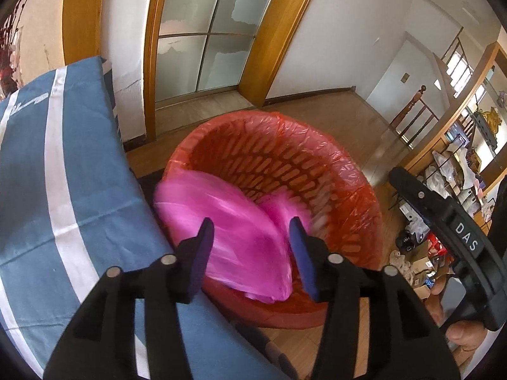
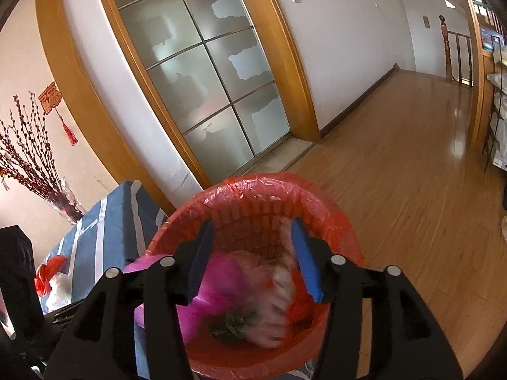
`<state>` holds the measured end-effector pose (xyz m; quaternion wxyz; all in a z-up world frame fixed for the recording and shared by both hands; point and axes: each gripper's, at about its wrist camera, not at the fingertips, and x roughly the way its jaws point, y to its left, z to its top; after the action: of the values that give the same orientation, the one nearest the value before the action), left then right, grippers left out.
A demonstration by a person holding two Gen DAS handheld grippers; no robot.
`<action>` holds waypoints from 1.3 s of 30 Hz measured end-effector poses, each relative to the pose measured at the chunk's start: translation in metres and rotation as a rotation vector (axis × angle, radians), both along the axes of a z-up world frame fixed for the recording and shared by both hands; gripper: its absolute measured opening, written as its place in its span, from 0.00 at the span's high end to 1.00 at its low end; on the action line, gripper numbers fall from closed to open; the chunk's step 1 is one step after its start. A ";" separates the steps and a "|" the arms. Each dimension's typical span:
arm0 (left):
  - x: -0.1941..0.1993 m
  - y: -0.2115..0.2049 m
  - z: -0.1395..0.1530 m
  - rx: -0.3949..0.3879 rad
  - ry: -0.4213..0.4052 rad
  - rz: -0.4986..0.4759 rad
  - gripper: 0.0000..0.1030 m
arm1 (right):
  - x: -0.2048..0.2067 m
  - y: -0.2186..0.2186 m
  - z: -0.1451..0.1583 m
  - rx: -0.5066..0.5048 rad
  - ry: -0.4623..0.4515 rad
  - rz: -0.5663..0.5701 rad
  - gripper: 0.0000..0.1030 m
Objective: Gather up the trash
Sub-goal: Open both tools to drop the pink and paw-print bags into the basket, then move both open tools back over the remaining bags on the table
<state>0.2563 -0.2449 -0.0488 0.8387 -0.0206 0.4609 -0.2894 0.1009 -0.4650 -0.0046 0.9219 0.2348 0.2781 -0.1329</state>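
Note:
A red slatted waste basket (image 1: 317,171) lined with a red plastic bag stands on the floor beside the table; it also shows in the right wrist view (image 2: 253,196). A pink plastic bag (image 1: 231,237) lies blurred inside it, below my open left gripper (image 1: 252,237), which holds nothing. In the right wrist view my right gripper (image 2: 253,240) is open above the basket. A blurred clear bag of green scraps (image 2: 263,310) lies below it beside the pink bag (image 2: 218,288). The right gripper's body (image 1: 450,240) shows at the right of the left wrist view.
A table with a blue, white-striped cloth (image 1: 63,190) stands left of the basket. A red-and-white bag (image 2: 52,281) lies on it. A glass sliding door (image 2: 202,72) and wooden floor (image 2: 412,190) lie beyond. Cluttered shelves (image 1: 456,164) stand at right.

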 end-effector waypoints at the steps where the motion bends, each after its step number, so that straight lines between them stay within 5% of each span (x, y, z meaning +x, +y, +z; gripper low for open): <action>1: 0.000 0.002 -0.001 0.001 0.002 0.005 0.46 | -0.001 0.000 -0.001 0.001 0.004 -0.001 0.46; 21: -0.025 0.101 0.014 0.109 -0.153 0.170 0.28 | -0.002 0.033 0.007 -0.040 0.001 0.037 0.15; 39: -0.023 0.267 0.027 0.158 -0.214 0.481 0.17 | 0.034 0.179 0.012 -0.182 0.032 0.367 0.11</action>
<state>0.2330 0.0219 -0.0215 0.9263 -0.0334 0.3727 -0.0454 0.1351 -0.2863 0.0071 0.9435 0.0940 0.3177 0.0089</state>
